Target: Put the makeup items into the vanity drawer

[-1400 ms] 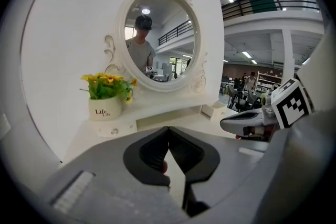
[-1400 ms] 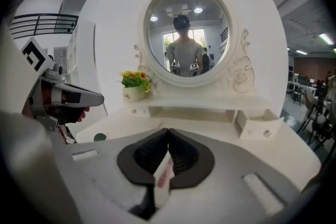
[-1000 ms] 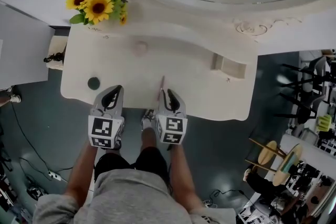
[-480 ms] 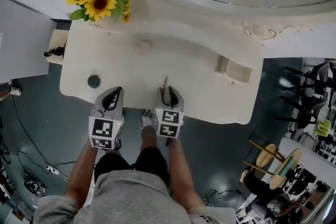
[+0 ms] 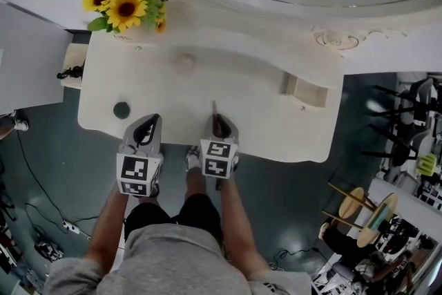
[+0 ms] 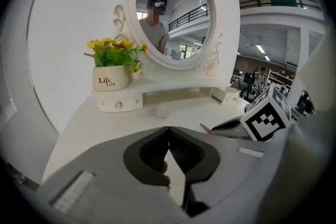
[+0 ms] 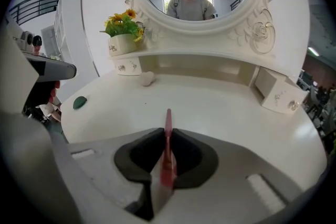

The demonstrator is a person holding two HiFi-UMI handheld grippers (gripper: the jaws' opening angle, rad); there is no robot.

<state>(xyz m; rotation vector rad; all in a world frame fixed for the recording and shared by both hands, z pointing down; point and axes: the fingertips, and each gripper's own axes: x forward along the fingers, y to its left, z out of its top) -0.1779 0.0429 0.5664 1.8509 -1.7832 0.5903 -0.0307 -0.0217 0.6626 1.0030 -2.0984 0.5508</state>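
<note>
At the near edge of the vanity top [image 5: 242, 90]: gripping a slim pink makeup pencil [image 7: 168, 119] with the right gripper [image 7: 167, 134], jaws just closed in on it, pads pressed to both sides, tip poking out ahead toward the mirror. Pencil low over the tabletop; touching or lifted, hard to tell. Left gripper [image 6: 168, 132] alongside at the same edge, jaws shut together on nothing.

Out on the top as well: a small green round item [image 5: 121, 109] at the left, a pale round puff [image 5: 184, 61] near the back shelf.

Step in hand, by the look of it: picking up the pencil (seemingly the first of the items to go).

Next: lift clear, carry right and back to the small drawer [image 5: 307, 90], apparently pulled out, lower in lengthwise, and only then loosen. Worth minding: a thin round stick, likely to pivot or slip in a pinch.
</note>
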